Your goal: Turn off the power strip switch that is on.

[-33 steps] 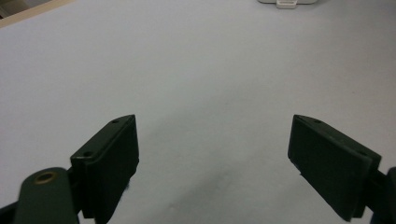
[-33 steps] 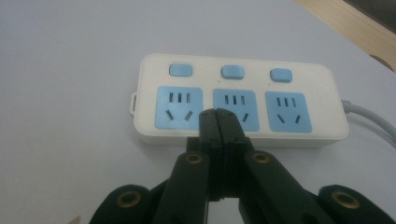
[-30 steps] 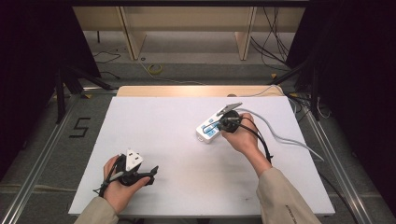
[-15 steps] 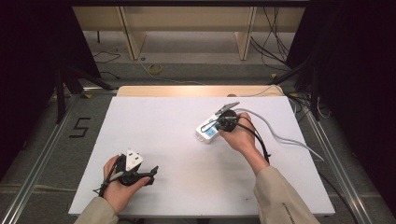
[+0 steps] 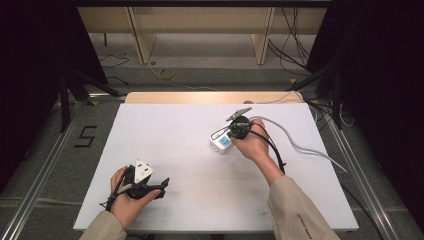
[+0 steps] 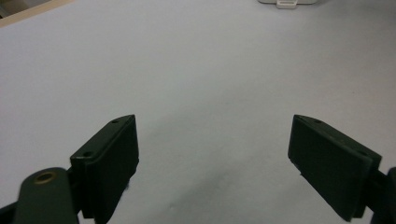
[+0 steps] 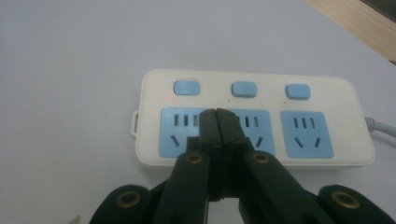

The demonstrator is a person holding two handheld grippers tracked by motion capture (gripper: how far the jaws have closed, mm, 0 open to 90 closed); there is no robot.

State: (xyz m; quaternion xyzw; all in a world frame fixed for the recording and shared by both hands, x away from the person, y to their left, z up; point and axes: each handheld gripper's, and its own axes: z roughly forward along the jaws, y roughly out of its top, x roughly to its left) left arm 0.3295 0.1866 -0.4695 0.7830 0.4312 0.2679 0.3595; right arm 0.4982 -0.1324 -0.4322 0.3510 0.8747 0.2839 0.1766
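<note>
Right gripper (image 7: 217, 112): jaws pressed together, empty, tips over, possibly touching, the white three-socket power strip with blue buttons (image 7: 252, 119); left gripper (image 6: 215, 154): jaws wide, empty

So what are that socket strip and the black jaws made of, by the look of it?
The socket strip looks like smooth moulded plastic: cream shell with a soft sheen, rounded corners, light blue buttons and socket faces. The right gripper, shut over it, has matt black jaws, probably plastic or coated metal, with brass-coloured pivots.
</note>
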